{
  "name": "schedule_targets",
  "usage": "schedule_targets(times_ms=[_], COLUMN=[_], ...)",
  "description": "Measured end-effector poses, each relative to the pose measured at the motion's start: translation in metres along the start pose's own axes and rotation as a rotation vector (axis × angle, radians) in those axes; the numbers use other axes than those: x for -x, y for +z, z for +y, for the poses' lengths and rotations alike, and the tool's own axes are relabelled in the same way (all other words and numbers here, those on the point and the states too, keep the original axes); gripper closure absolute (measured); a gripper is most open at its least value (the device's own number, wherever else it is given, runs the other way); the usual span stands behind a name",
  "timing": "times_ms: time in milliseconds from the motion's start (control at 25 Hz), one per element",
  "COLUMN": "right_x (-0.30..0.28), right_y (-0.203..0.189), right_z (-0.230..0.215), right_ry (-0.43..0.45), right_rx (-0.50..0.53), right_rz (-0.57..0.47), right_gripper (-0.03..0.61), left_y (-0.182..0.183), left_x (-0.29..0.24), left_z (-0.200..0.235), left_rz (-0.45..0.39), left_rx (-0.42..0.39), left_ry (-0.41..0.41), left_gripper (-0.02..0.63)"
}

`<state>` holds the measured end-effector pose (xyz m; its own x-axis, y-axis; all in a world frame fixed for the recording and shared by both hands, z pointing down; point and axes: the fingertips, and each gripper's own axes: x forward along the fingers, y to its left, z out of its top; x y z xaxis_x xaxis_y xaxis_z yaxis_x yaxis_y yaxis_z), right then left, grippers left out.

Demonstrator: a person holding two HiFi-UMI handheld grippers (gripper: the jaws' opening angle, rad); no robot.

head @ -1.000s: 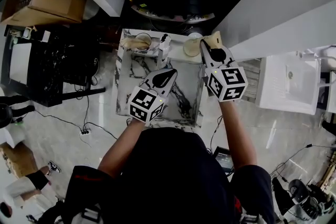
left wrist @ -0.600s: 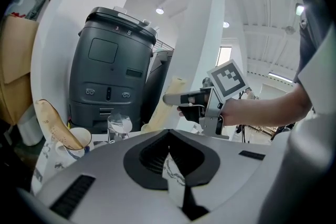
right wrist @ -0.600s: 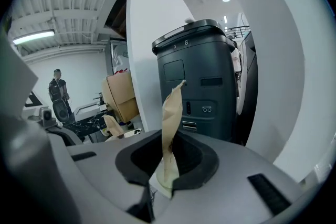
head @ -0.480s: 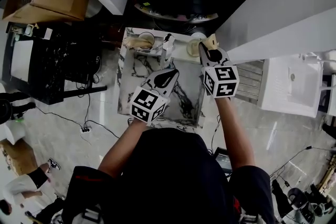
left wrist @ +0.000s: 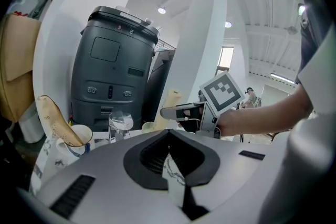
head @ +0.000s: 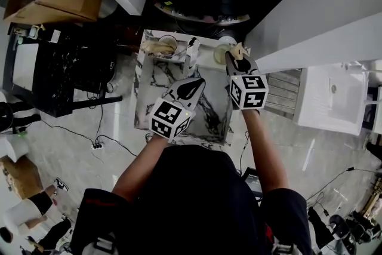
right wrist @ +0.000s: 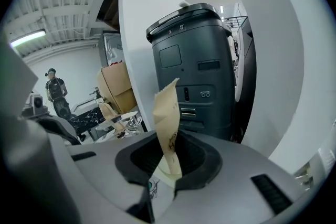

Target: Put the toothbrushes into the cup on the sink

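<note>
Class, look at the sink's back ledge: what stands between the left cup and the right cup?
One upright fitting, probably the tap, stands between the left cup and the right cup; the head view shows it best.

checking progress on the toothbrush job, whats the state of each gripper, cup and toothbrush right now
left gripper: shut, empty
right gripper: shut on held toothbrush
held toothbrush: paper-wrapped, upright, lower end at right cup
right cup: upright
left cup: upright, holds other toothbrush
other toothbrush: wrapped, leaning in left cup
</note>
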<state>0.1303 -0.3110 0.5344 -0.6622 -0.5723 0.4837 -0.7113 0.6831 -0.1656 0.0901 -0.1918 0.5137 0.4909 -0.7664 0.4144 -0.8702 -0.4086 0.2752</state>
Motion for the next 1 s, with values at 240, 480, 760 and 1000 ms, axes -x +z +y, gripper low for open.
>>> schedule_targets(times_ms=[240, 480, 760, 1000], right_x=[-0.003, -0.003, 0.002, 0.009], right_y=[-0.008, -0.01, -0.013, -0.011], right_z=[0.002, 0.005, 0.007, 0.011], right_ry=[0.013, 0.02, 0.028, 0.038], right_rx=[-0.025, -0.037, -0.042, -0.041], right_rz=[0.032, 0.036, 0.038, 0.028], right_gripper=[0.46, 0.439, 0.436, 0.436], left_y=[0.0, 0.0, -0.001, -0.001], left_x=[0.0, 0.002, 0.005, 0.011], left_z=[0.002, 0.003, -0.001, -0.006], left_rz=[-0.002, -0.006, -0.008, -0.015], left_rx=[0.005, 0.008, 0.004, -0.004], left_ry=[0.007, 0.012, 0.014, 0.02], left_gripper=[0.6, 0.6, 0.6, 0.6])
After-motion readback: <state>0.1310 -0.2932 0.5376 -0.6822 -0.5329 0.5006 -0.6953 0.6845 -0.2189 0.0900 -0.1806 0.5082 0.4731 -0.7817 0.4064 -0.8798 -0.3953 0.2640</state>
